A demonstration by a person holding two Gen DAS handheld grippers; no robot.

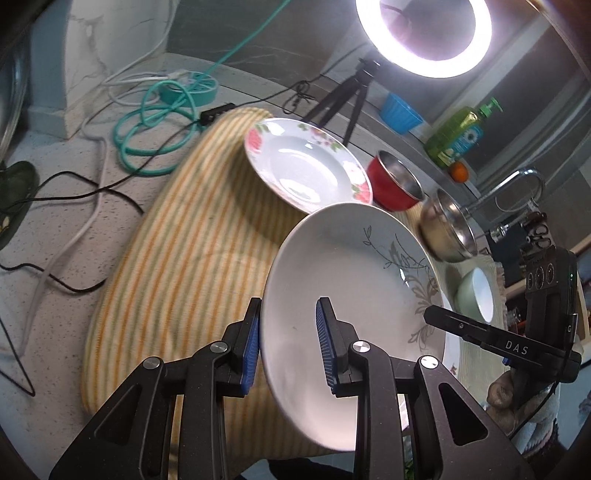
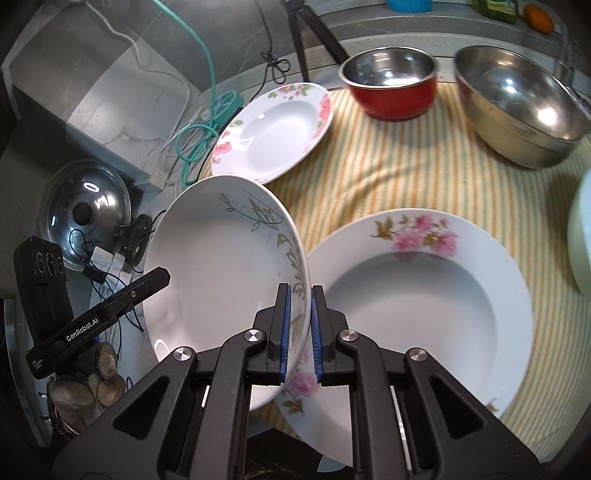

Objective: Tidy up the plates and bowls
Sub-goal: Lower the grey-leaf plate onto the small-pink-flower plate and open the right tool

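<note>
A white plate with a grey leaf pattern [image 1: 343, 280] is held tilted above the striped cloth [image 1: 192, 236]. My left gripper [image 1: 288, 343] is open, its fingers straddling the plate's left rim with a gap. My right gripper [image 2: 300, 328] is shut on the same plate's [image 2: 221, 266] right rim. Under it lies a white plate with pink flowers [image 2: 413, 302]. A second flowered plate [image 1: 306, 162] lies farther back, also shown in the right wrist view [image 2: 273, 133]. A red bowl [image 2: 391, 88], a large steel bowl [image 2: 517, 107] and a pale green bowl [image 1: 476, 291] stand on the cloth.
A ring light on a tripod [image 1: 424, 33] stands behind the cloth. Cables and a teal hose [image 1: 155, 122] lie on the counter at left. A pot lid [image 2: 88, 214] lies at the left edge. A soap bottle [image 1: 458, 136], an orange [image 1: 460, 171] and a tap [image 1: 517, 184] are at right.
</note>
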